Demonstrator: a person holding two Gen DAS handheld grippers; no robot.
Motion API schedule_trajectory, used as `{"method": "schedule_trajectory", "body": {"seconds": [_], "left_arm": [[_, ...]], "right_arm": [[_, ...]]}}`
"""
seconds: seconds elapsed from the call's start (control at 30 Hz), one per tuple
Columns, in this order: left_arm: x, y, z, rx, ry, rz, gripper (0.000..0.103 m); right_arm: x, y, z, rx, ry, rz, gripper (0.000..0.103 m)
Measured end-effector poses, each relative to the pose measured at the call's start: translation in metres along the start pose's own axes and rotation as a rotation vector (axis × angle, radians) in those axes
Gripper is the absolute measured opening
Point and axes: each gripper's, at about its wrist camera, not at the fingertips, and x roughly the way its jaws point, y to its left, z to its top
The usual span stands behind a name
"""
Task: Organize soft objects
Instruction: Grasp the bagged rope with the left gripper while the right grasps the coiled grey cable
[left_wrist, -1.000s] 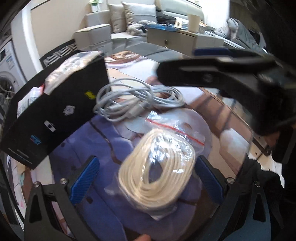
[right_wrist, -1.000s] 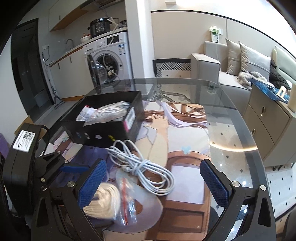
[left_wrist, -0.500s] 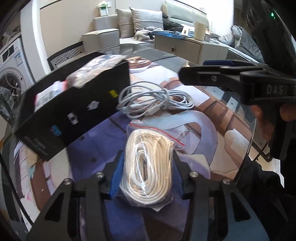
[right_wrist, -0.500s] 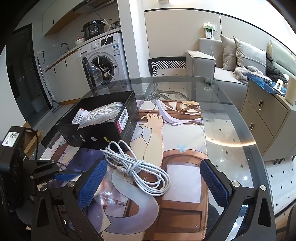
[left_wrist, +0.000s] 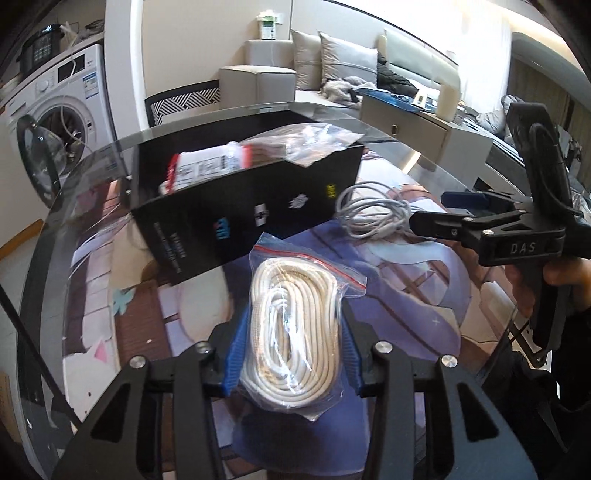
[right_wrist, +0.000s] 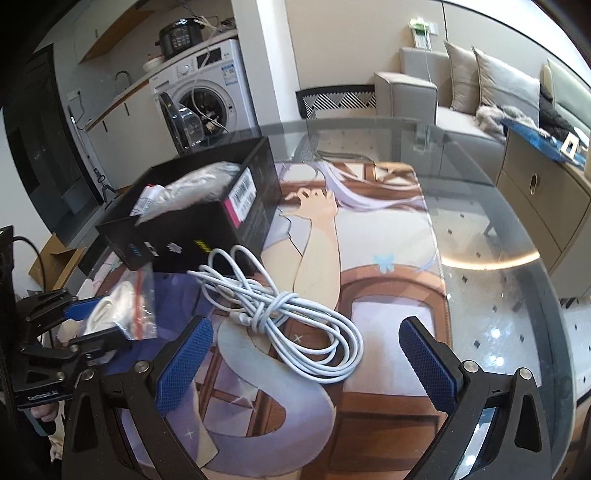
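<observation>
A clear zip bag of coiled white cord (left_wrist: 295, 325) is clamped between the blue pads of my left gripper (left_wrist: 293, 332), just in front of the black box (left_wrist: 251, 206). In the right wrist view that same left gripper (right_wrist: 99, 321) holds the bag (right_wrist: 125, 314) at the far left. A loose bundle of white cable (right_wrist: 280, 306) lies on the printed mat (right_wrist: 388, 295) beside the box (right_wrist: 192, 229). My right gripper (right_wrist: 304, 332) hangs open over the near end of that bundle, touching nothing. From the left wrist view the right gripper (left_wrist: 443, 210) sits next to the cable (left_wrist: 373, 214).
The box holds a clear bag (left_wrist: 306, 142) and a white and red packet (left_wrist: 207, 168). The mat lies on a round glass table (right_wrist: 517, 258) whose edge curves off to the right. A washing machine (right_wrist: 207, 99), a sofa and a cabinet stand beyond.
My left gripper closed on the bag of cord and carried it toward the black box. My right gripper sank closer to the white cable bundle and stayed open.
</observation>
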Motion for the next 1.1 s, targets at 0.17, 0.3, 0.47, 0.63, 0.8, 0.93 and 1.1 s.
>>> {"method": "schedule_trajectory", "body": {"seconds": [0.17, 0.3, 0.47, 0.63, 0.8, 0.93, 1.1], "left_arm": [[-0.004, 0.012, -0.005, -0.019, 0.000, 0.025, 0.043], [-0.005, 0.014, -0.004, -0.030, -0.006, 0.025, 0.043], [-0.003, 0.017, -0.004, -0.038, 0.000, 0.025, 0.043], [-0.002, 0.018, -0.005, -0.047, 0.006, 0.022, 0.043], [0.000, 0.020, -0.004, -0.054, 0.010, 0.019, 0.043], [0.000, 0.020, -0.004, -0.058, 0.011, 0.019, 0.043], [0.000, 0.019, -0.004, -0.059, 0.006, 0.019, 0.043]], "right_arm": [[0.011, -0.005, 0.005, 0.043, 0.027, 0.006, 0.102], [0.019, -0.004, 0.012, 0.042, 0.041, -0.004, 0.102], [0.030, 0.000, 0.018, 0.010, 0.058, -0.008, 0.096], [0.033, 0.007, 0.022, -0.030, 0.075, 0.006, 0.081], [0.027, 0.020, 0.013, -0.093, 0.099, 0.055, 0.075], [0.020, 0.032, 0.005, -0.135, 0.115, 0.124, 0.068], [0.021, 0.045, -0.002, -0.185, 0.102, 0.132, 0.055]]}}
